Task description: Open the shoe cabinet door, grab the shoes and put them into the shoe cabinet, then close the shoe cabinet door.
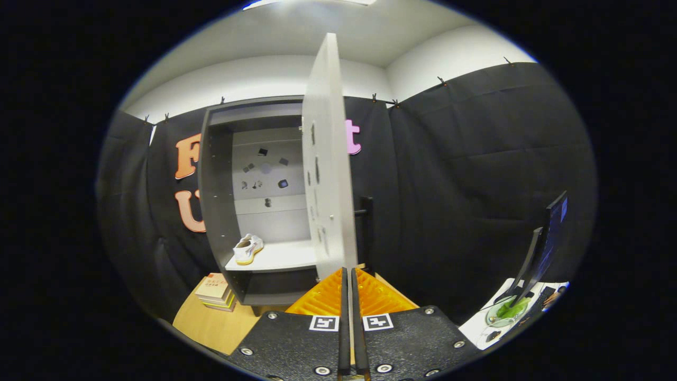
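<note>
Dark booth, cabinet door (328,159) open, white shoe (248,248) shelved, claw (348,278) closed.

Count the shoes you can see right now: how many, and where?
1. A white shoe lies on the cabinet shelf, left of the open door. A second could be hidden behind the door. The gripper has its jaws closed together just before the door's edge.

Shoe (248,248) on cabinet shelf (283,257)

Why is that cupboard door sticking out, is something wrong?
Nothing looks broken. The door is swung open, edge-on just ahead of the shut gripper. One shoe lies on the cabinet shelf. The door simply isn't closed yet.
</note>
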Demonstrator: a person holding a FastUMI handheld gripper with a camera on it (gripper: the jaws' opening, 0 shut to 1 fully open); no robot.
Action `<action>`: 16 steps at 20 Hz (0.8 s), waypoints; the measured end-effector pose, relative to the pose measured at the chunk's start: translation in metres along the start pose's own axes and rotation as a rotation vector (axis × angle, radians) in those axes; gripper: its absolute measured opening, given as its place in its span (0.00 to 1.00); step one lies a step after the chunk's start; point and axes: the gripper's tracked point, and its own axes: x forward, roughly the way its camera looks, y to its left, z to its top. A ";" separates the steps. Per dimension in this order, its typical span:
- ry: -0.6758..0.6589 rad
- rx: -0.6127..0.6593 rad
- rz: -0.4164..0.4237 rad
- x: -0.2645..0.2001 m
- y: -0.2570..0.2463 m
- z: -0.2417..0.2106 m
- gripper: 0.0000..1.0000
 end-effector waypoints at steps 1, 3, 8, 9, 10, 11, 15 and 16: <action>0.010 0.000 0.024 -0.005 0.015 -0.007 0.02; 0.047 -0.009 0.091 -0.013 0.050 -0.027 0.06; 0.207 -0.019 0.211 -0.007 0.112 -0.112 0.06; 0.246 -0.015 0.233 -0.005 0.124 -0.131 0.08; 0.280 -0.012 0.251 0.000 0.135 -0.148 0.09; 0.313 -0.014 0.264 0.003 0.141 -0.166 0.08; 0.432 -0.031 0.302 0.017 0.156 -0.232 0.10; 0.455 -0.032 0.314 0.022 0.159 -0.244 0.10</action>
